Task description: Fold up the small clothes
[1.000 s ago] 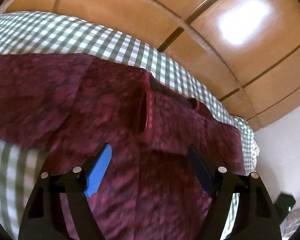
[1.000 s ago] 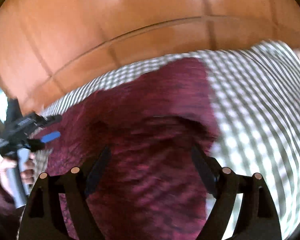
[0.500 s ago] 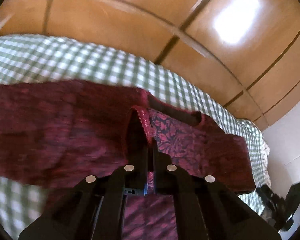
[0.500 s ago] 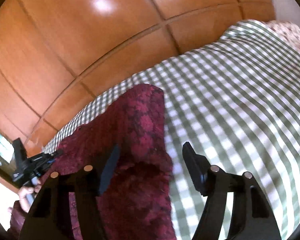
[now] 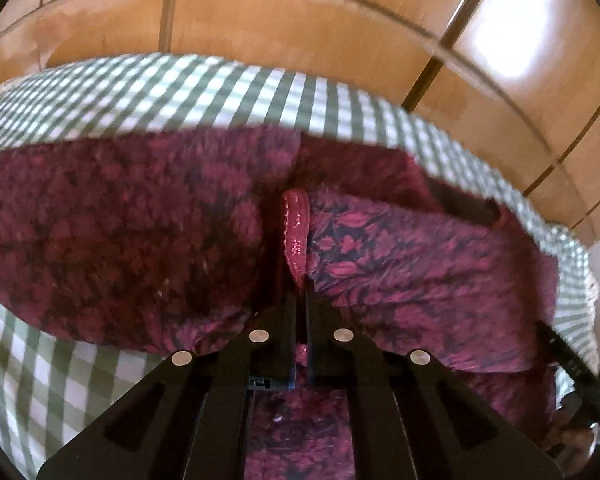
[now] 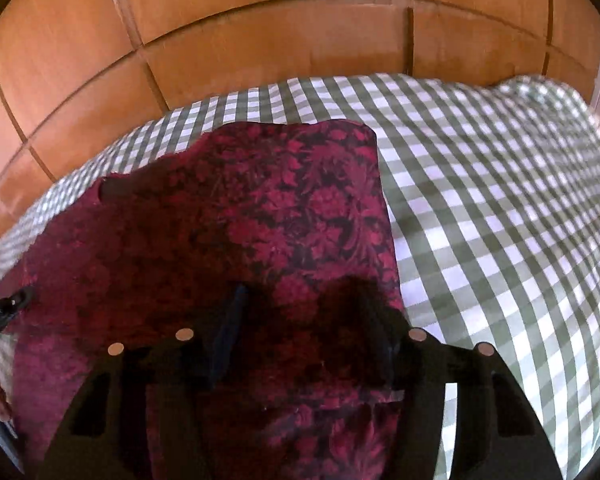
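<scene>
A dark red floral garment (image 5: pixel 140 232) lies spread on the green-and-white checked cloth (image 5: pixel 220 92). My left gripper (image 5: pixel 300 300) is shut on a raised fold of the garment's shiny red edge (image 5: pixel 296 228). In the right wrist view the garment (image 6: pixel 300 208) fills the left and middle, its far corner lying flat. My right gripper (image 6: pixel 304 320) is open just above the garment near its right edge, with fabric between the fingers. The left gripper also shows at the left rim of the right wrist view (image 6: pixel 4 308).
The checked cloth (image 6: pixel 500 220) stretches wide to the right of the garment. Brown wooden panels (image 6: pixel 260 32) rise behind the cloth's far edge. The right gripper's body (image 5: pixel 576 376) shows at the right rim of the left wrist view.
My left gripper closed on the garment's edge fold and now holds it closer to the camera. My right gripper stayed open and moved over the garment's right part.
</scene>
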Tool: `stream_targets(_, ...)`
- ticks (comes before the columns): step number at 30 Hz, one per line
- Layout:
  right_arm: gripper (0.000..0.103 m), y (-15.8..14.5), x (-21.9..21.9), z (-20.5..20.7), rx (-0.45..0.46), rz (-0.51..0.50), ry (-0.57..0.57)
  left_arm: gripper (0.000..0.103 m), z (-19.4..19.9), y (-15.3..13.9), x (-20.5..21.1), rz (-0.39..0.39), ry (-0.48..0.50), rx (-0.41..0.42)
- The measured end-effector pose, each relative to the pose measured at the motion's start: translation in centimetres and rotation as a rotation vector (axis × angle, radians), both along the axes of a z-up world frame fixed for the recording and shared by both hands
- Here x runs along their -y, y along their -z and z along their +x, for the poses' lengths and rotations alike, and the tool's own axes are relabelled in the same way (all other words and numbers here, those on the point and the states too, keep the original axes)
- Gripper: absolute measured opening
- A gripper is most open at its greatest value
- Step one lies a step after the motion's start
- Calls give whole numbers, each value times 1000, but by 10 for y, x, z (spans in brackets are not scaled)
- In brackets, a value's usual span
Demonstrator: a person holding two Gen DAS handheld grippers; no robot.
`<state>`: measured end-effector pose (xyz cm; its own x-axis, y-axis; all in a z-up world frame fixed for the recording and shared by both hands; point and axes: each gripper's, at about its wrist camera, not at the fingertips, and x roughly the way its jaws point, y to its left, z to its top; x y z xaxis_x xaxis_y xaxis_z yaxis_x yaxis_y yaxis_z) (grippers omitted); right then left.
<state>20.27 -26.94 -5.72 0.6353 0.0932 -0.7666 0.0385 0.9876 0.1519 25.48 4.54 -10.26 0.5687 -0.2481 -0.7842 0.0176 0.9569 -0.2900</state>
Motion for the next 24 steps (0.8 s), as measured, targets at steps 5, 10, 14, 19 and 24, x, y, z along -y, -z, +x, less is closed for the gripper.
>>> stream_targets(5, 60, -1, -8, -3, 14, -61, 10, 16, -7, -13, 1, 18, -8, 27)
stream_targets(10, 82, -21, -6, -18, 38, -54, 38, 54, -33, -30, -45, -71, -129, 72)
stream_targets(14, 87, -38, -11, -49, 80, -11, -1, 54, -54, -32, -104, -153, -250, 67)
stream_targets(19, 87, -28, -40, -76, 45, 1, -112, 54, -80, -20, -200, -228, -472, 33)
stream_targets(24, 88, -7, -73, -84, 2, -72, -180, 54, -96, -4, -291, -360, -682, -2)
